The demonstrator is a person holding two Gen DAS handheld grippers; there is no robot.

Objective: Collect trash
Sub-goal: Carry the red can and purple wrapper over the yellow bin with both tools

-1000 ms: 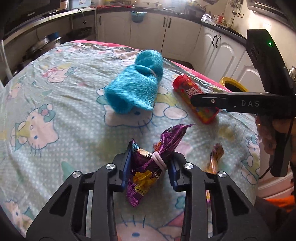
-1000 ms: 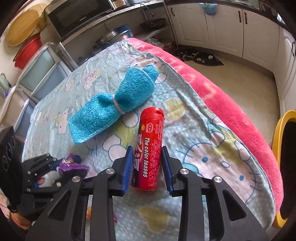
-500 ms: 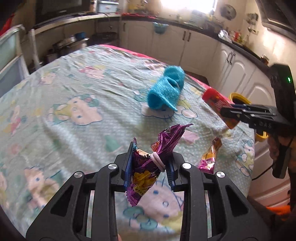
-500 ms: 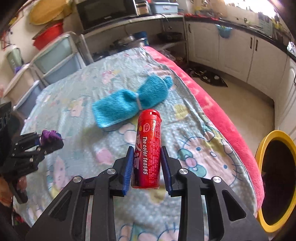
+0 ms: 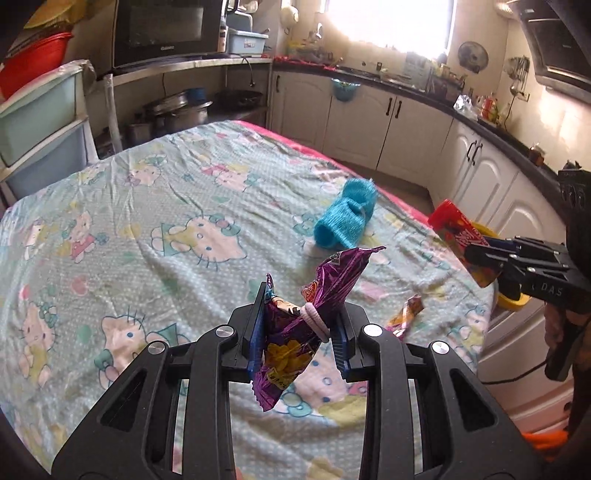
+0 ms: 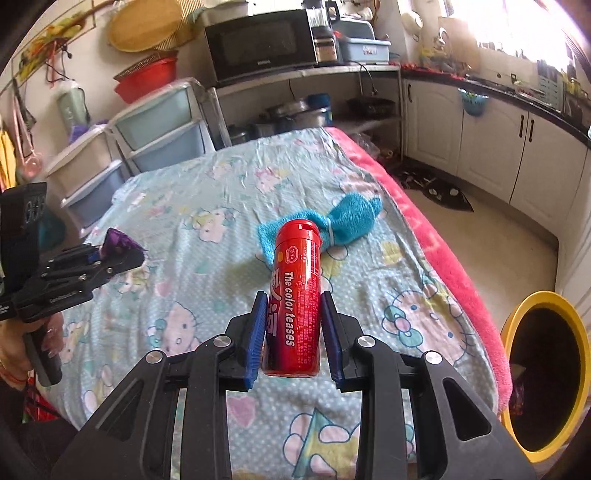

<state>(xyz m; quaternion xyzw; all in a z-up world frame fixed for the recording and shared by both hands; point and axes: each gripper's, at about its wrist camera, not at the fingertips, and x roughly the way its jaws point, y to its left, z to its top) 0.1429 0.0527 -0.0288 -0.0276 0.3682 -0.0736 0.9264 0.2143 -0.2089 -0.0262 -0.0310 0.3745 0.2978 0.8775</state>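
Your left tongs grip the snack bag above the bed; your right tongs hold the tube above it. The rolled towel lies farther out on the bed, a wrapper near its right edge, the bin on the floor right of the bed.

"The color teases" on red tube, "DAS" on right tongs, "Galanz" on microwave

Right gripper clamps red candy tube above bedsheet. Blue towel near bedsheet's right edge. Left gripper grips purple wrapper. Yellow bin on floor.
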